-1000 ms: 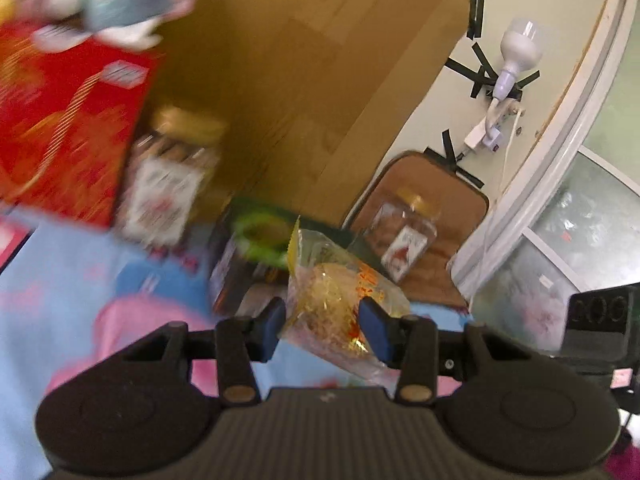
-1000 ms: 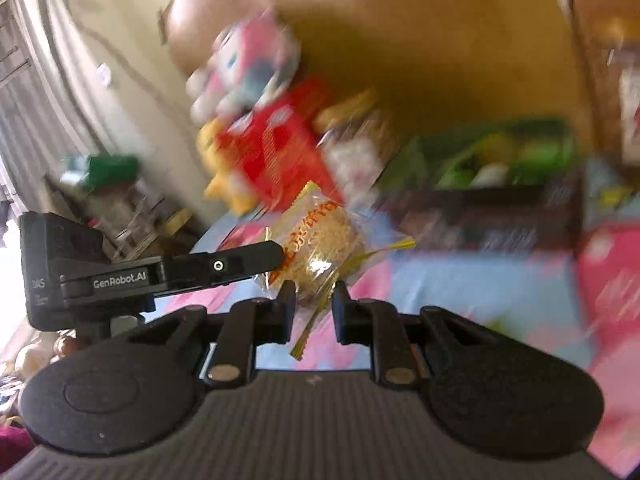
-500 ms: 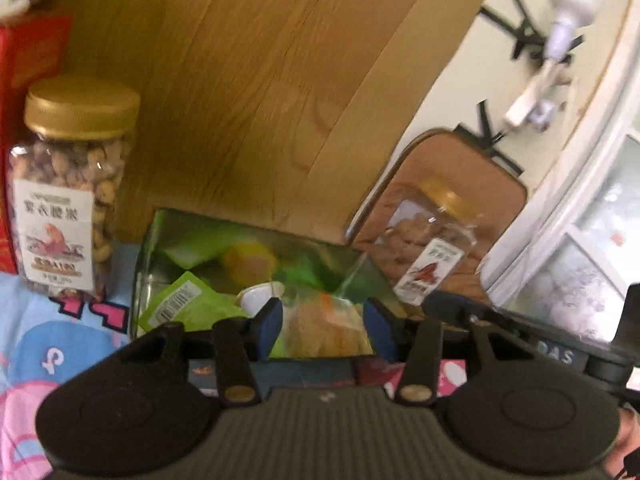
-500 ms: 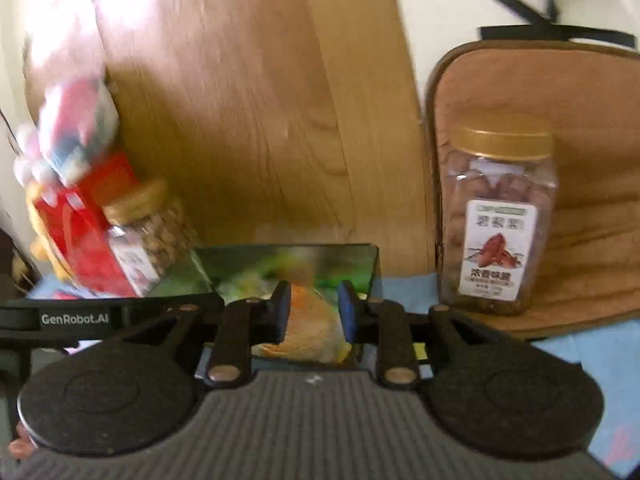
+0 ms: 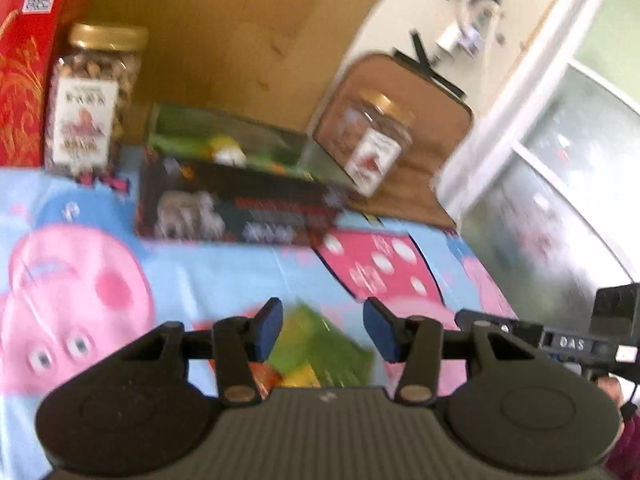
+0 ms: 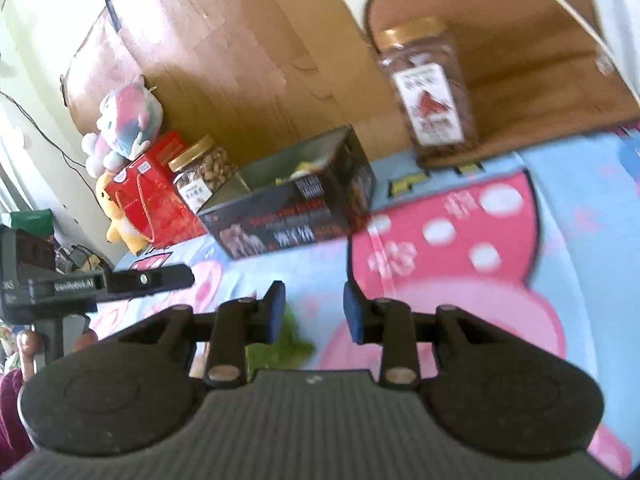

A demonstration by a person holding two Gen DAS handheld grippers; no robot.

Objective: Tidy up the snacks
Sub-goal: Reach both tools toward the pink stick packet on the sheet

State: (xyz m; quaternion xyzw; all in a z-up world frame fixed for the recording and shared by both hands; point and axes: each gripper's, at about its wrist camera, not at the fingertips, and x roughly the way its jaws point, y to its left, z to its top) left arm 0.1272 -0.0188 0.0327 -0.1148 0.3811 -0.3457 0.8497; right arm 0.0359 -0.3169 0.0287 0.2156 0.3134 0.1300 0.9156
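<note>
The left gripper [image 5: 323, 328] hangs part open over a blurred green-and-yellow snack packet [image 5: 320, 350], pads clear of it. The right gripper [image 6: 314, 312], jaws just widened, grips nothing; green wrapper [image 6: 280, 350] lies below its left pad

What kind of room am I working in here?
Probably a home bedroom: the surface is a cartoon-print bedsheet, a wooden headboard stands behind the snack box, and a plush toy sits beside it.

Both grippers are pointing forward and downward. The left gripper [image 5: 323, 329] is standing with jaws apart, pads pressing nothing. The right gripper [image 6: 314, 311], jaws having just been opening, is gripping nothing either.
</note>
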